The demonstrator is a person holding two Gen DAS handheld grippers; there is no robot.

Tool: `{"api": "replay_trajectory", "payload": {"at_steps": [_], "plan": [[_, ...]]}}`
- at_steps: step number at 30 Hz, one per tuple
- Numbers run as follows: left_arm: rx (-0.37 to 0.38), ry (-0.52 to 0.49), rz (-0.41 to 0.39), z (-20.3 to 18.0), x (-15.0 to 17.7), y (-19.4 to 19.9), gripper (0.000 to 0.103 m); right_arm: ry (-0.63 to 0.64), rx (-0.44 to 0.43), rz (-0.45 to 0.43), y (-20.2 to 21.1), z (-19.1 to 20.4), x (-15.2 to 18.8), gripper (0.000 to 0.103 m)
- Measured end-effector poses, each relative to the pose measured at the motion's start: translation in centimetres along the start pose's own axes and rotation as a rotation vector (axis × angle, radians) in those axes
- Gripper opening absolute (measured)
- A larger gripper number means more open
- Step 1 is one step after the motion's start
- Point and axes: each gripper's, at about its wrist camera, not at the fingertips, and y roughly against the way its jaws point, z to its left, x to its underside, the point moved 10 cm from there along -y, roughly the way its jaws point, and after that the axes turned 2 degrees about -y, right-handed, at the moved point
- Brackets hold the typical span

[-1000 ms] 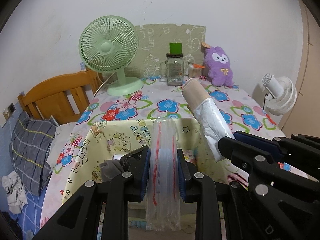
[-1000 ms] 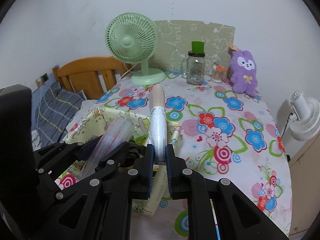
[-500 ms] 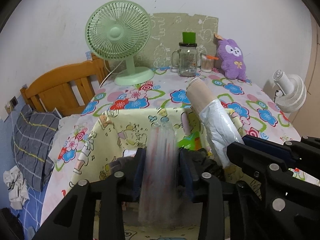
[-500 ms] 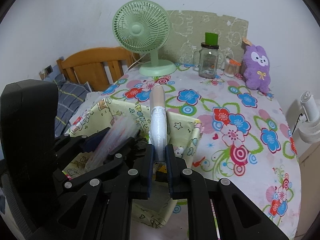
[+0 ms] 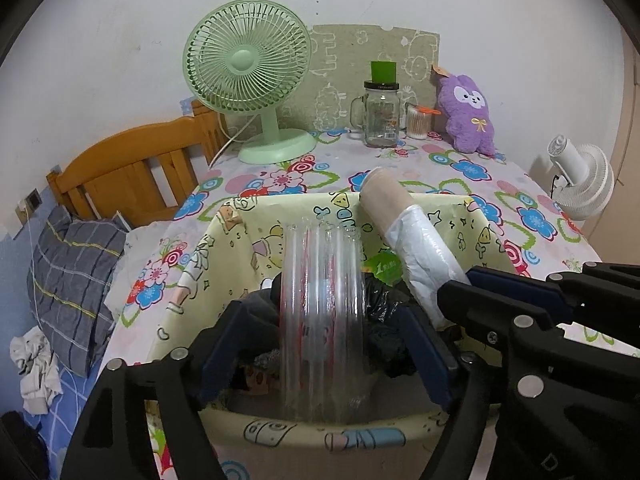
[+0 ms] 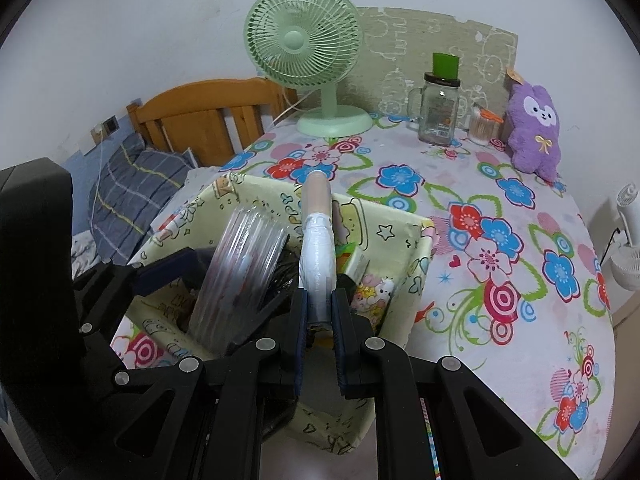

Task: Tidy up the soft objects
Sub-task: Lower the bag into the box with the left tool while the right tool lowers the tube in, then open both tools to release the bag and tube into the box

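Note:
My left gripper (image 5: 322, 334) is open over the yellow cartoon fabric bin (image 5: 256, 216). A clear roll of plastic bags with red lines (image 5: 322, 312) stands loose between its spread fingers, its lower end inside the bin. My right gripper (image 6: 319, 316) is shut on a cardboard tube wrapped in white plastic (image 6: 318, 240), held over the bin (image 6: 400, 232). The tube (image 5: 408, 236) and the clear roll (image 6: 240, 272) show in both views. Dark cloth (image 5: 384, 320) lies in the bin.
On the flowered tablecloth (image 6: 500, 240) stand a green fan (image 5: 256, 80), a glass jar with green lid (image 5: 382, 112), a cotton swab pot (image 5: 418, 122) and a purple plush (image 5: 468, 114). A wooden bed frame (image 5: 132, 168) and pillow (image 5: 72, 280) are left; a white fan (image 5: 584, 184) is right.
Both grippers have moved lower over the bin. My left gripper has opened and let go of the clear roll, which now stands in the bin.

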Motion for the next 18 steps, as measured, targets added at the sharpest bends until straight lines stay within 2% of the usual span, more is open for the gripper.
{"api": "replay_trajectory", "payload": {"at_steps": [6, 9, 12, 14, 16, 18], "plan": [[-0.015, 0.007, 0.002, 0.5, 0.4, 0.7, 0.083, 0.017, -0.012, 0.009, 0.2, 0.6, 0.2, 0.019], [-0.026, 0.016, 0.000, 0.9, 0.6, 1.1, 0.083, 0.027, -0.009, 0.004, 0.4, 0.8, 0.3, 0.024], [-0.036, 0.025, -0.004, 1.2, 0.8, 1.5, 0.083, 0.026, 0.003, -0.007, 0.8, 0.7, 0.4, 0.037], [-0.041, 0.028, -0.009, 1.3, 0.8, 1.8, 0.084, 0.017, 0.008, -0.018, 1.1, 0.4, 0.4, 0.054], [-0.041, 0.027, -0.015, 1.2, 0.8, 2.1, 0.085, 0.012, 0.011, -0.030, 1.5, 0.2, 0.4, 0.061], [-0.041, 0.022, -0.021, 0.8, 0.7, 2.4, 0.086, 0.011, 0.013, -0.039, 1.9, 0.0, 0.4, 0.062]]}}
